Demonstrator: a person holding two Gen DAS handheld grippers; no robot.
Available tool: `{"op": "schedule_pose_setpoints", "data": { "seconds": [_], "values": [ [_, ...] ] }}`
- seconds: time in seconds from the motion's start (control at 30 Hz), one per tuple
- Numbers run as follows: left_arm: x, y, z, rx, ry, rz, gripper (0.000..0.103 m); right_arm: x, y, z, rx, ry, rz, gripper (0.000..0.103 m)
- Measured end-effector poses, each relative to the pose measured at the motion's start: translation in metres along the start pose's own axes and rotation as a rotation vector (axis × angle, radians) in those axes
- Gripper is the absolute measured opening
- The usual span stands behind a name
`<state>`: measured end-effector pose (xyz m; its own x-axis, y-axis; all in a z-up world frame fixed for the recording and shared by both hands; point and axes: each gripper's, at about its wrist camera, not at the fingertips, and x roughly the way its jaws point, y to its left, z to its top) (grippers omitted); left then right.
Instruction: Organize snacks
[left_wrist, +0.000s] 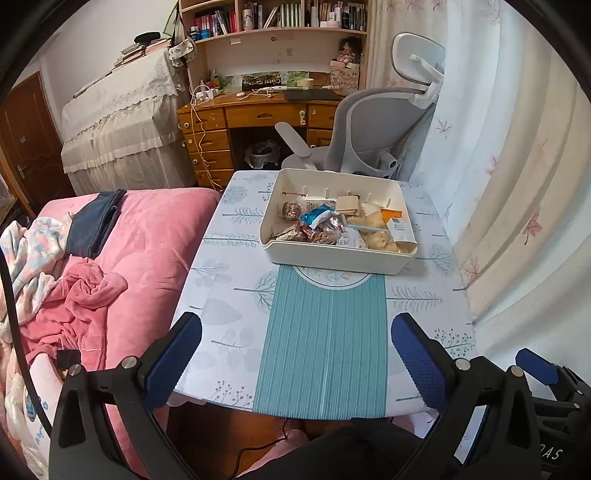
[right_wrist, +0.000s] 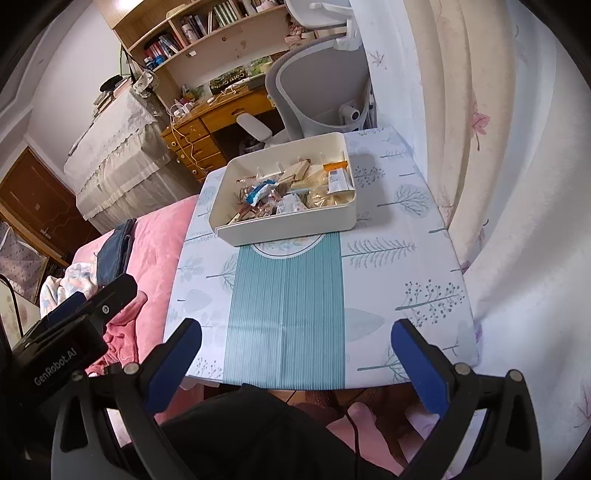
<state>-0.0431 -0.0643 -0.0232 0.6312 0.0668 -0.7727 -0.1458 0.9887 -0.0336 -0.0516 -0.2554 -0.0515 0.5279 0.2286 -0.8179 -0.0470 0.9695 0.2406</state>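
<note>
Blue-padded jaws on both the left gripper (left_wrist: 296, 350) and the right gripper (right_wrist: 296, 354) stand spread wide, pinching nothing, at the near edge of the worktop (left_wrist: 229, 317). Past a teal striped runner (left_wrist: 325, 343), at the far end, sits a cream tray (left_wrist: 332, 256) filled with wrapped snacks (left_wrist: 321, 225). Left lies a pink bed (left_wrist: 147, 236).

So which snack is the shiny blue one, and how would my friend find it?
Start at the small table with the tree-print cloth and go to the cream plastic tray at its far end. In the tray's left half, amid brownish wrapped snacks, lies the crinkled blue-and-white foil packet. Nothing else in the tray is bright blue; the packets to its right are pale yellow, white and orange.
</note>
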Motion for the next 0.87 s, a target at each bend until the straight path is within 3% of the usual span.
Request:
{"op": "schedule_pose_setpoints", "data": {
  "seconds": [0.87],
  "values": [
    [0.013, 0.002, 0.006, 0.031, 0.011, -0.010, 0.102, 0.013, 0.000, 0.006, 0.021, 0.040, 0.003, 0.103]
  ]
}}
